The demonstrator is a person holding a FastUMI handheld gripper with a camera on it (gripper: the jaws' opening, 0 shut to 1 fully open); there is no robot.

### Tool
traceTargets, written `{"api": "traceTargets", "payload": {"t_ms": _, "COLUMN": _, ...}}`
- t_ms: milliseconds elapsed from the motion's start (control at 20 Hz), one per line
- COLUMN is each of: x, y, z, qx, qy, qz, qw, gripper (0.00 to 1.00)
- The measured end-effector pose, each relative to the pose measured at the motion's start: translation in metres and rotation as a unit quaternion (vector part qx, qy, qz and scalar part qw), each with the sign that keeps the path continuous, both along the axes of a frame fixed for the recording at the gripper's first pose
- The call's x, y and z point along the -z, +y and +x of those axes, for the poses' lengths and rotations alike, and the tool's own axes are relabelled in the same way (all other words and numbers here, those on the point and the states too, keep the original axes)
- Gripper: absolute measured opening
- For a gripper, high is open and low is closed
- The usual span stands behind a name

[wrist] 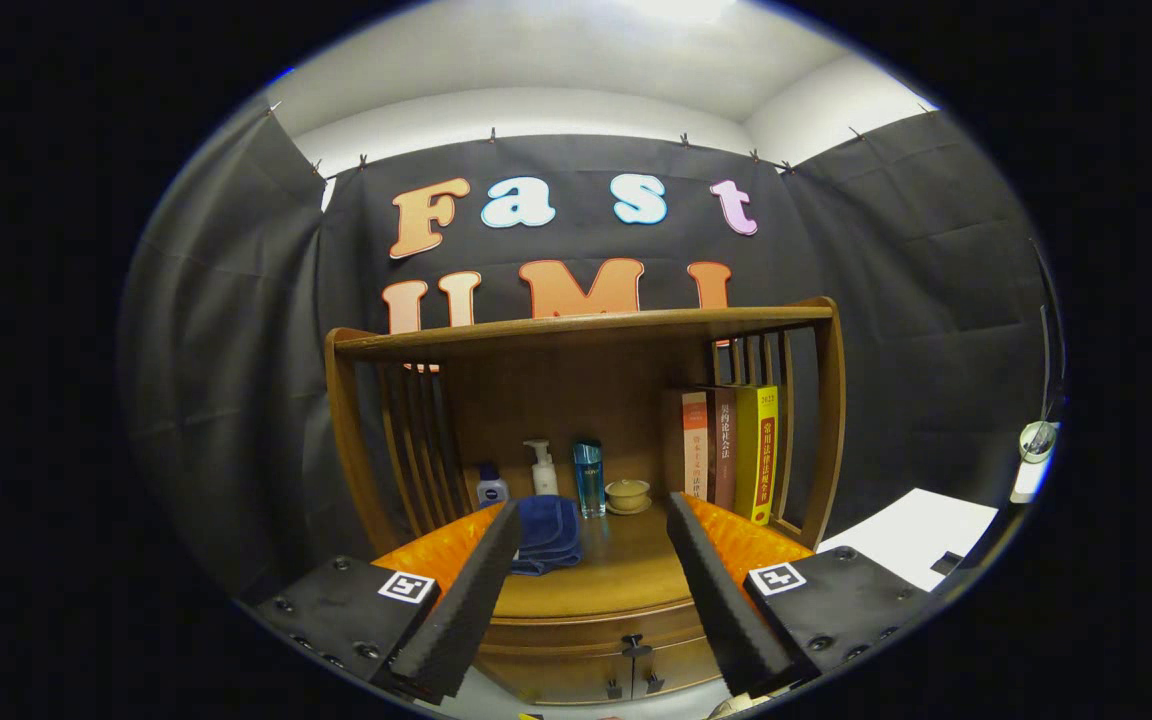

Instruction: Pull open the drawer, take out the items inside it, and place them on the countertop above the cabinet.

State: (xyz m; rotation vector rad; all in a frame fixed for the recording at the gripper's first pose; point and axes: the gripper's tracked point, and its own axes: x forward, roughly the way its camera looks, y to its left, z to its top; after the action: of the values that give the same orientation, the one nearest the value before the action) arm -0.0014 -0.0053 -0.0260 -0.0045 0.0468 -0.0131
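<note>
1. Looking along the gripper (591, 560) in its own view, we see its fingers spread wide apart, grasping nothing, hovering before the cabinet (586, 620).
2. We judge the task barely begun: the drawer (596, 632) sits closed below the countertop (616, 575), its knob (635, 645) untouched, contents hidden.
3. We note a blue cloth (548, 533), bottles and books on the countertop.

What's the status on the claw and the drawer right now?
Claw open, holding nothing. Drawer shut, its dark knob low between the fingers, untouched. Blue cloth, bottles, cup already on the countertop.
</note>
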Motion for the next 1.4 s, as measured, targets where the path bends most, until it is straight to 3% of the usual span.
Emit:
{"api": "traceTargets", "payload": {"t_ms": 350, "x": 0.037, "y": -0.003, "z": 0.000, "qx": -0.015, "qy": -0.002, "qz": -0.013, "qw": 1.000, "gripper": 0.98}}
{"api": "traceTargets", "payload": {"t_ms": 850, "x": 0.181, "y": -0.022, "z": 0.017, "qx": -0.031, "qy": 0.025, "qz": -0.052, "qw": 0.998, "gripper": 0.98}}
{"api": "traceTargets", "payload": {"t_ms": 1400, "x": 0.317, "y": -0.061, "z": 0.028, "qx": -0.009, "qy": 0.135, "qz": -0.031, "qw": 0.990, "gripper": 0.98}}
